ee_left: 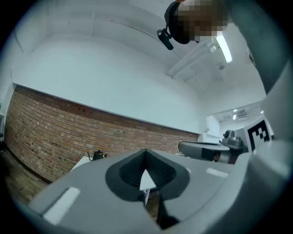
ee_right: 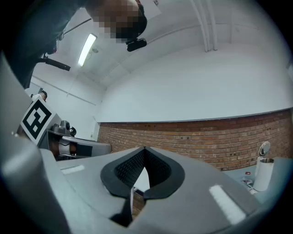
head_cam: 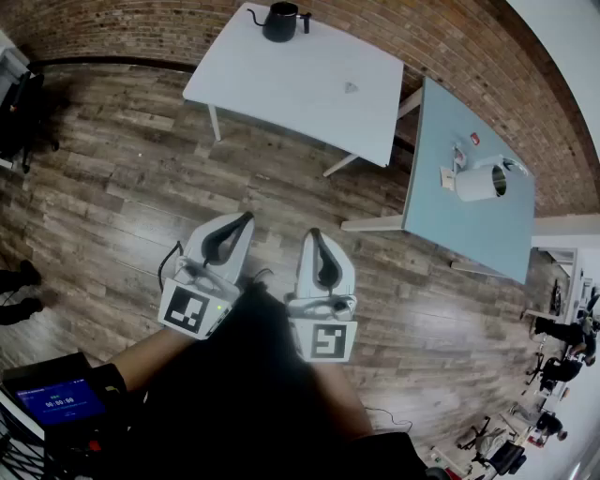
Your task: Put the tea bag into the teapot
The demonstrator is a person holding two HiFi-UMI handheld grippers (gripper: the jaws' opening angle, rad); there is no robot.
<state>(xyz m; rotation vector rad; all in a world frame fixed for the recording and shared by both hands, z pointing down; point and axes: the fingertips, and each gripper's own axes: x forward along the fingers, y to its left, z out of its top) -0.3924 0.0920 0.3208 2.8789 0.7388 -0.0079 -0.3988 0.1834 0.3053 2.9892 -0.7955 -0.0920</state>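
Observation:
A black teapot point(head_cam: 279, 21) stands at the far edge of a white table point(head_cam: 281, 84). Near that table's right side lies a small pale tea bag point(head_cam: 351, 87). My left gripper point(head_cam: 246, 218) and right gripper point(head_cam: 312, 234) hang side by side over the wooden floor, close to the person's body and well short of the table. Both are shut with nothing between the jaws. From the left gripper view the teapot point(ee_left: 97, 155) is tiny, far beyond the left gripper point(ee_left: 145, 151). In the right gripper view the right gripper point(ee_right: 144, 148) points level toward the brick wall.
A pale blue table point(head_cam: 469, 225) at the right carries a white cylinder point(head_cam: 480, 183) and small items. A brick wall point(head_cam: 141, 28) runs behind both tables. Wooden floor point(head_cam: 122, 187) lies between me and the tables. Dark equipment point(head_cam: 19, 112) stands at the left.

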